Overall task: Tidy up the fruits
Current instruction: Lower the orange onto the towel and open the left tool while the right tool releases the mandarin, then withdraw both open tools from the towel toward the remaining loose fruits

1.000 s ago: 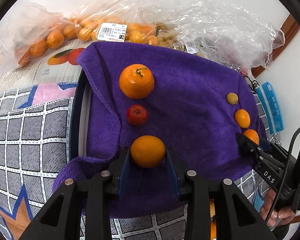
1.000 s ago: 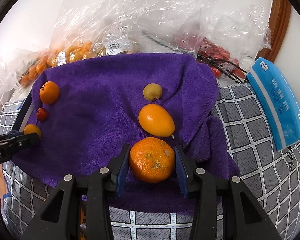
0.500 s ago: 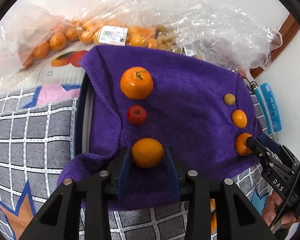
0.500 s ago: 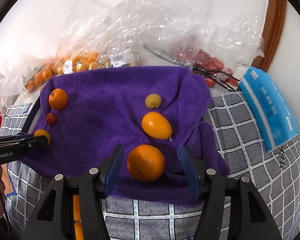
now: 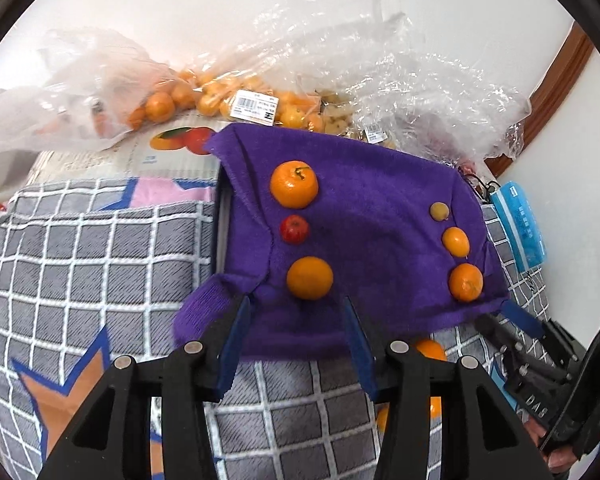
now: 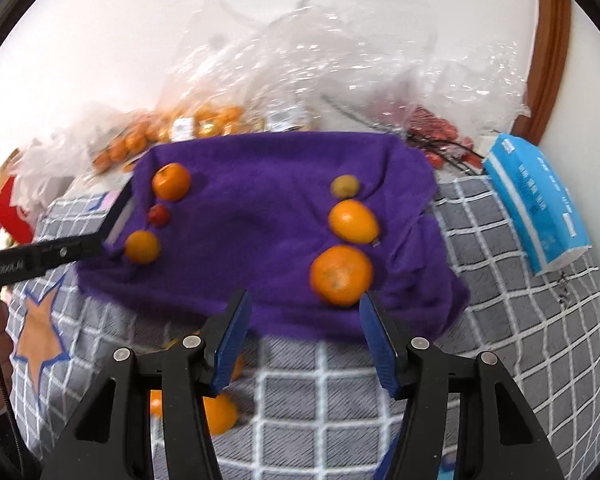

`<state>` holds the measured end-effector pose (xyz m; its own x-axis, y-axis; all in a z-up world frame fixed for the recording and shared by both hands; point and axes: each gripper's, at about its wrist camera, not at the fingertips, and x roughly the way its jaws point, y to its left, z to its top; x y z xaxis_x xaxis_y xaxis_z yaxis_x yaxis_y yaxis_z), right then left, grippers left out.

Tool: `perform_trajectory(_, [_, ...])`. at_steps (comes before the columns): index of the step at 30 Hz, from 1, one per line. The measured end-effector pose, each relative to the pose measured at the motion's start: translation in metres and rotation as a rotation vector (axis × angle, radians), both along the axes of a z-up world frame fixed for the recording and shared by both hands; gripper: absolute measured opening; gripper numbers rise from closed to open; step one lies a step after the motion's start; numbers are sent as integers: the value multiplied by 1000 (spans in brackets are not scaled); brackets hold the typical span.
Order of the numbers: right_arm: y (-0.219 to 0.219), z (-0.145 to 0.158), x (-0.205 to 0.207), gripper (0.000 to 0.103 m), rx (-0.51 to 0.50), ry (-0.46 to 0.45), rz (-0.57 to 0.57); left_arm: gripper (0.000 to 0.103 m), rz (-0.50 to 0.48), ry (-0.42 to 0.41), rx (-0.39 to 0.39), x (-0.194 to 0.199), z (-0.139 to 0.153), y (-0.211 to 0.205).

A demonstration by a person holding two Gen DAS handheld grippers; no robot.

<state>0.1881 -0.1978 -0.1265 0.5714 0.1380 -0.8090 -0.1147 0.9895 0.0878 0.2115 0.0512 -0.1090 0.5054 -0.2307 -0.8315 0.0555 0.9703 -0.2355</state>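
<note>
While both tools stand clear of the purple towel (image 5: 380, 208), two short columns of fruit are seen lying on it, one toward each side.

In the left wrist view, the left tool (image 5: 296, 344) is held open, with nothing between its blue pads (image 5: 232, 344); its jaws have just been opening. An orange (image 5: 309, 278) lies straight ahead of it, just beyond the tips and apart from them, resting on the towel. Past that orange a small red fruit (image 5: 294, 229) and a stemmed mandarin (image 5: 294, 183) are lined up away from the tool, so the column's long axis runs along the tool's pointing line. This column is judged to be the left hand's side of the work.

In the right wrist view, which is blurred, the right tool (image 6: 304, 332) is also held open and empty; its jaws have eased slightly narrower. A mandarin (image 6: 341, 275) lies ahead and a little right of its centre line, close to the right pad but, as far as can be told, not touched. Beyond it an oval orange fruit (image 6: 354, 221) and a small yellow-green fruit (image 6: 345, 185) are set in a row running away from the tool.

More orange fruit (image 6: 220, 408) is seen below the towel's near edge, beneath the right tool, on the checked cover (image 6: 340, 400). If further fruit is to be added, these loose pieces are judged nearer to the right hand than anything on the towel. Bagged fruit (image 5: 204, 100) is heaped behind the towel.
</note>
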Motion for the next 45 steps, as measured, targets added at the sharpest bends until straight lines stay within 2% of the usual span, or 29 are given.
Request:
perform_trajectory(4, [18, -5, -13, 51, 10, 10, 50, 45, 17, -4, -5, -16, 0, 12])
perform_trajectory(6, [27, -10, -16, 46, 10, 25, 73, 45, 27, -2, -9, -22, -2, 19])
perform_trajectory(11, [46, -20, -19, 45, -6, 54, 119, 45, 46, 13, -15, -30, -11, 32])
perform_trajectory(13, [51, -26, -17, 42, -20, 74, 130, 45, 55, 20, -20, -31, -14, 36])
perform_trajectory(15, [53, -30, -15, 30, -45, 75, 123, 45, 62, 26, -25, -32, -17, 39])
perform_trajectory(18, [45, -26, -16, 30, -27, 84, 115, 45, 63, 32, -36, -31, -21, 40])
perform_trajectory(22, [20, -17, -24, 29, -59, 70, 63, 45, 50, 34, -56, -28, -24, 33])
perform_trajectory(24, [8, -18, -27, 25, -68, 82, 45, 45, 29, 31, -46, -27, -25, 25])
perform_trajectory(29, [0, -21, -28, 27, -26, 86, 52, 45, 3, 39, -28, -24, -29, 12])
perform_trajectory(33, [6, -27, -29, 42, -39, 96, 77, 45, 3, 50, -20, -23, -32, 12])
perform_trajectory(35, [7, -31, -29, 47, -32, 103, 77, 45, 6, 56, -14, -23, -33, 12])
perform_trajectory(41, [1, -35, -26, 47, 31, 115, 73, 45, 3, 63, -1, -26, -34, 9])
perform_trajectory(43, [-2, -34, -26, 35, 74, 126, 88, 45, -1, 62, 0, -27, -33, 6])
perform_trajectory(45, [-3, -31, -28, 35, 50, 118, 75, 45, -9, 59, 3, -29, -32, 2])
